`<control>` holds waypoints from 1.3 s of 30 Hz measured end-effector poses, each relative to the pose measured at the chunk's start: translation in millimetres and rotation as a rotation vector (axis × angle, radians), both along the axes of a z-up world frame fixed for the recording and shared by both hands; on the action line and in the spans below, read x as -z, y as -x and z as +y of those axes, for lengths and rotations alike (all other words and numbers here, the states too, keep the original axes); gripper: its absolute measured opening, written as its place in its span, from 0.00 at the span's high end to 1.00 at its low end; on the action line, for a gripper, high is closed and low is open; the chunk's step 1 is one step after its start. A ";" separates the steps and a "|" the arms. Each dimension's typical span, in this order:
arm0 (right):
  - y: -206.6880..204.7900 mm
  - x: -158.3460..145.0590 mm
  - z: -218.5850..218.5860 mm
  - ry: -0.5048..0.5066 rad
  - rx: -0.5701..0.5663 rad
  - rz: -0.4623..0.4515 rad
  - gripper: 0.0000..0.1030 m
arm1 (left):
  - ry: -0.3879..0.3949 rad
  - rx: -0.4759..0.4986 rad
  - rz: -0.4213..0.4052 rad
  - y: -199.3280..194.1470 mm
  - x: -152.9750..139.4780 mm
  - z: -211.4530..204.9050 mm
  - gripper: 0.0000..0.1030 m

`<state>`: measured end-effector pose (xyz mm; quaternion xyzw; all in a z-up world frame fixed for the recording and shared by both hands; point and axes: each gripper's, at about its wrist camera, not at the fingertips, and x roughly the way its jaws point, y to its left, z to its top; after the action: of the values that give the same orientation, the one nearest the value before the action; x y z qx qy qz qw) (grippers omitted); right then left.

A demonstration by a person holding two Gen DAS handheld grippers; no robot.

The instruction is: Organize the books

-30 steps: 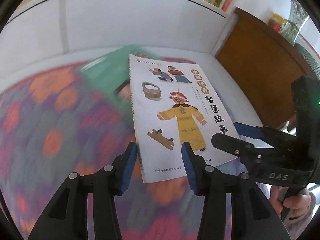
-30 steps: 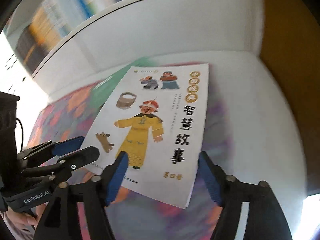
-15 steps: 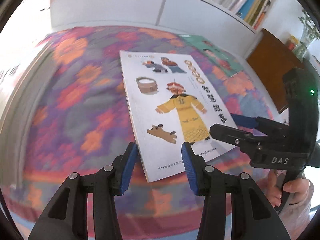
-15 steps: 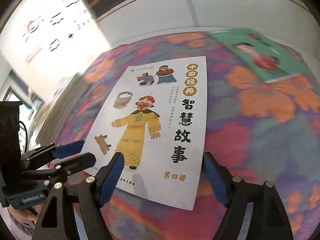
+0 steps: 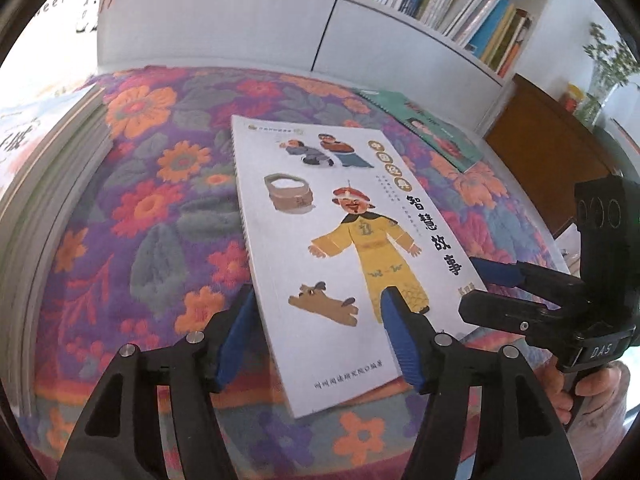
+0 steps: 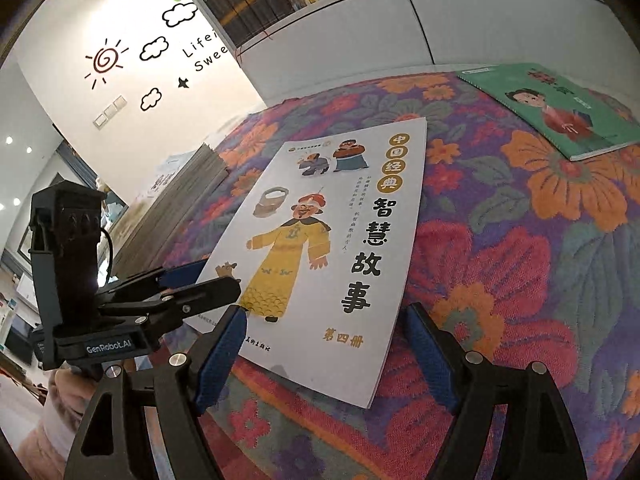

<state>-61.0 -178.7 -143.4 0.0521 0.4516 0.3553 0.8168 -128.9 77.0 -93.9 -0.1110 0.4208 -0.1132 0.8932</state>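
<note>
The white picture book (image 5: 352, 248) lies flat and face up on the floral cloth (image 5: 152, 208) covering the counter, a yellow-robed figure, a dog and black characters on its thin cover. The left gripper (image 5: 316, 332) has just been opening over the book's near edge, pads clear of it. The right gripper (image 6: 324, 356) stands spread at the near right corner, gripping nothing. The soft cloth may let that thin cover buckle or slide under a pad. 1 green book (image 6: 560, 112) lies well apart.
</note>
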 end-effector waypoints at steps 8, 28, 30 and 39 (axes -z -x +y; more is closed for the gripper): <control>11.0 -2.1 -1.7 0.018 0.005 -0.026 0.22 | 0.050 -0.007 -0.028 5.4 1.3 6.4 0.41; 13.5 0.1 -3.2 -0.020 -0.004 -0.028 0.13 | 0.019 0.026 -0.023 13.3 1.2 -4.9 0.18; 14.0 0.0 -2.4 -0.012 -0.004 -0.032 0.13 | 0.018 0.030 -0.024 13.3 1.1 -5.6 0.17; 12.3 0.0 -0.7 -0.014 -0.025 -0.017 0.11 | 0.028 0.029 -0.025 13.1 0.5 -6.0 0.17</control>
<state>-73.3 -179.4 -143.4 0.0491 0.4427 0.3693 0.8156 -142.0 71.0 -94.3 -0.1161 0.4095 -0.1335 0.8950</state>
